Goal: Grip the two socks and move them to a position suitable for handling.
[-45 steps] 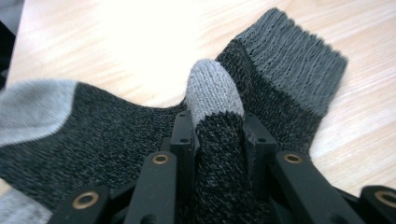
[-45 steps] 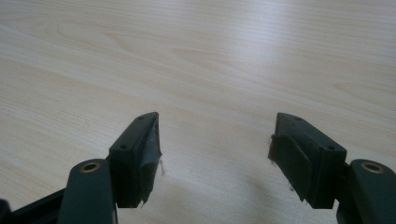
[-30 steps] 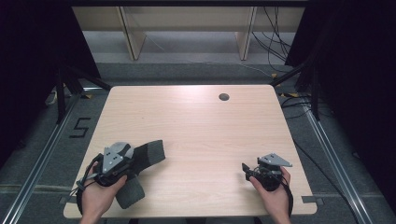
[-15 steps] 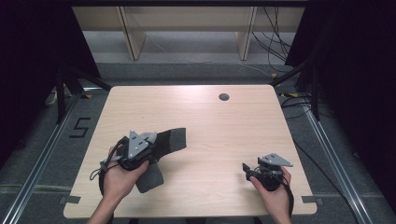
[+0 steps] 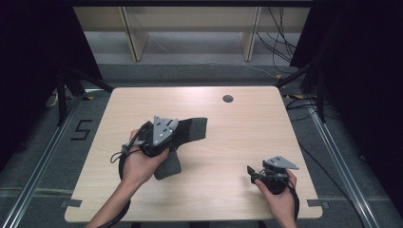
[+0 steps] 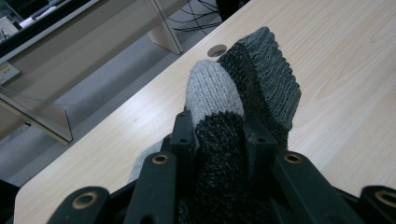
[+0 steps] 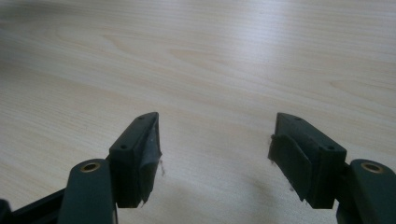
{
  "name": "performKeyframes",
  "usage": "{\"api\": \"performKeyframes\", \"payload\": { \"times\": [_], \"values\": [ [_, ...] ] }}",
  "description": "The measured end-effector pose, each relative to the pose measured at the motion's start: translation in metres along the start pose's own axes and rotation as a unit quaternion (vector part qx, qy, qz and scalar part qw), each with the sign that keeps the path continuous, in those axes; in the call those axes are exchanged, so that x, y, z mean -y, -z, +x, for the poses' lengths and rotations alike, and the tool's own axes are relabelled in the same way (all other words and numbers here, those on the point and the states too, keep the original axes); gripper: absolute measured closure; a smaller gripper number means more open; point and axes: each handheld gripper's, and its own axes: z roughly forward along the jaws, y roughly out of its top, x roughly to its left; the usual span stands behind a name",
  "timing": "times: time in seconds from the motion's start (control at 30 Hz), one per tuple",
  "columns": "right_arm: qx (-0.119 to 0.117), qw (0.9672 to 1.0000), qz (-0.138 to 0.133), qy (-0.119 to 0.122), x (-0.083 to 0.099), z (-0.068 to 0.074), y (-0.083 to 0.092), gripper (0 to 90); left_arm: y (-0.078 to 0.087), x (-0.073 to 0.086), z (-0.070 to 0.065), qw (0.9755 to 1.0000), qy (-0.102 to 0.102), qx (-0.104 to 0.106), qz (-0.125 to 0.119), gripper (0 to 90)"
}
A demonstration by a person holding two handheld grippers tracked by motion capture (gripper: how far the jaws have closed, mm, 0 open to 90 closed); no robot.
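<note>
In the high view, the left tool is raised above the left half of the worktop, its jaws pinching a dark grey knitted sock. One end of the sock reaches toward the worktop's middle and the other hangs below the hand. The right tool sits near the front right corner, well apart from the sock.

In the left gripper view, the two black jaws clamp the sock, whose light grey toe and ribbed cuff stick out beyond them.

In the right gripper view, the right tool has its jaws spread over bare wood.
</note>
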Motion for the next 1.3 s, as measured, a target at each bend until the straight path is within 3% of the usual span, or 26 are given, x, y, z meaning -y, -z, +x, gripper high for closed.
{"api": "performKeyframes", "payload": {
  "times": [0.03,0.07,0.17,0.2,0.23,0.27,0.3,0.5,0.57,0.6,0.63,0.67,0.73,0.8,0.83,0.93,0.97,1.0,1.03,1.07,1.1,1.13,1.17,1.2,1.23,1.3],
  "values": [
    [0.004,0.9999,-0.002,0.016,0.000,-0.003,-0.001,33.2,-0.004,-0.005,-0.004,0.9999,-0.013,0.000,0.004,70.1],
    [0.006,0.9998,-0.001,0.017,-0.001,-0.003,0.000,33.1,-0.008,-0.006,-0.007,0.9999,-0.014,0.004,0.003,70.1],
    [0.004,1.0000,0.001,0.000,-0.001,0.000,0.001,33.2,-0.020,-0.009,-0.017,0.9996,-0.017,0.019,0.009,70.1],
    [0.002,0.9998,-0.009,0.016,-0.001,-0.003,0.000,33.1,-0.020,-0.009,-0.017,0.9996,-0.017,0.019,0.009,70.1],
    [0.002,0.9998,-0.009,0.016,-0.001,-0.003,0.000,33.1,-0.025,-0.010,-0.021,0.9994,-0.023,0.023,0.014,70.1],
    [0.002,1.0000,0.001,-0.003,-0.001,-0.001,0.002,33.1,-0.033,-0.010,-0.028,0.9988,-0.026,0.036,0.021,70.1],
    [0.001,1.0000,-0.003,0.000,-0.001,-0.002,0.002,33.2,-0.038,-0.009,-0.032,0.9985,-0.025,0.043,0.024,70.1],
    [0.005,0.9999,-0.007,0.012,-0.002,-0.007,0.003,33.1,-0.071,-0.001,-0.058,0.9959,-0.008,0.075,0.050,69.6],
    [0.005,0.9999,-0.005,0.014,-0.002,-0.007,0.003,33.2,-0.082,0.004,-0.069,0.9947,-0.011,0.082,0.060,69.2],
    [-0.001,0.9999,-0.003,-0.010,-0.002,-0.003,0.003,33.1,-0.082,0.004,-0.069,0.9947,-0.011,0.082,0.060,69.0],
    [0.000,0.9999,-0.007,0.010,-0.003,-0.005,0.003,33.1,-0.094,0.008,-0.079,0.9937,-0.003,0.090,0.067,68.5],
    [-0.001,1.0000,-0.003,0.001,-0.004,-0.002,0.004,33.1,-0.094,0.008,-0.079,0.9937,-0.003,0.090,0.067,68.0],
    [-0.003,0.9999,-0.012,0.007,-0.006,0.002,0.004,33.2,-0.111,0.016,-0.091,0.9920,0.009,0.107,0.066,65.2],
    [-0.010,0.9999,-0.006,0.008,-0.009,0.004,0.006,33.4,-0.115,0.019,-0.093,0.9909,0.011,0.116,0.066,58.2],
    [-0.019,0.9996,-0.006,0.022,-0.013,0.010,0.007,33.7,-0.118,0.021,-0.094,0.9898,0.015,0.133,0.051,52.8],
    [-0.032,0.9986,-0.011,0.040,-0.019,0.016,0.007,35.9,-0.112,0.019,-0.085,0.9906,0.036,0.128,0.032,39.2],
    [-0.026,0.9989,-0.005,0.038,-0.021,0.020,0.008,37.7,-0.103,0.017,-0.066,0.9907,0.064,0.120,0.010,39.1],
    [-0.028,0.9986,-0.006,0.045,-0.024,0.021,0.006,39.8,-0.099,0.018,-0.055,0.9915,0.079,0.104,0.005,39.3],
    [-0.028,0.9986,-0.006,0.045,-0.024,0.021,0.006,39.8,-0.099,0.018,-0.055,0.9915,0.079,0.104,0.005,41.5],
    [-0.026,0.9981,0.004,0.056,-0.027,0.021,0.004,42.1,-0.096,0.020,-0.039,0.9934,0.078,0.084,0.010,41.5],
    [-0.028,0.9975,0.028,0.058,-0.032,0.024,-0.002,47.7,-0.098,0.029,-0.020,0.9926,0.099,0.063,0.031,50.7],
    [-0.024,0.9976,0.049,0.043,-0.035,0.028,-0.005,48.4,-0.100,0.036,-0.010,0.9922,0.100,0.051,0.054,50.2],
    [-0.014,0.9963,0.065,0.054,-0.037,0.027,-0.009,50.1,-0.103,0.042,-0.004,0.9911,0.101,0.047,0.073,50.0],
    [-0.014,0.9963,0.065,0.054,-0.037,0.027,-0.009,50.1,-0.103,0.042,-0.004,0.9911,0.101,0.047,0.073,49.6],
    [-0.004,0.9952,0.094,0.029,-0.039,0.029,-0.018,52.0,-0.109,0.059,0.003,0.9866,0.114,0.048,0.107,49.1],
    [0.008,0.9935,0.110,0.029,-0.040,0.028,-0.026,52.6,-0.115,0.076,0.002,0.9852,0.110,0.040,0.125,48.0]
  ]
}}
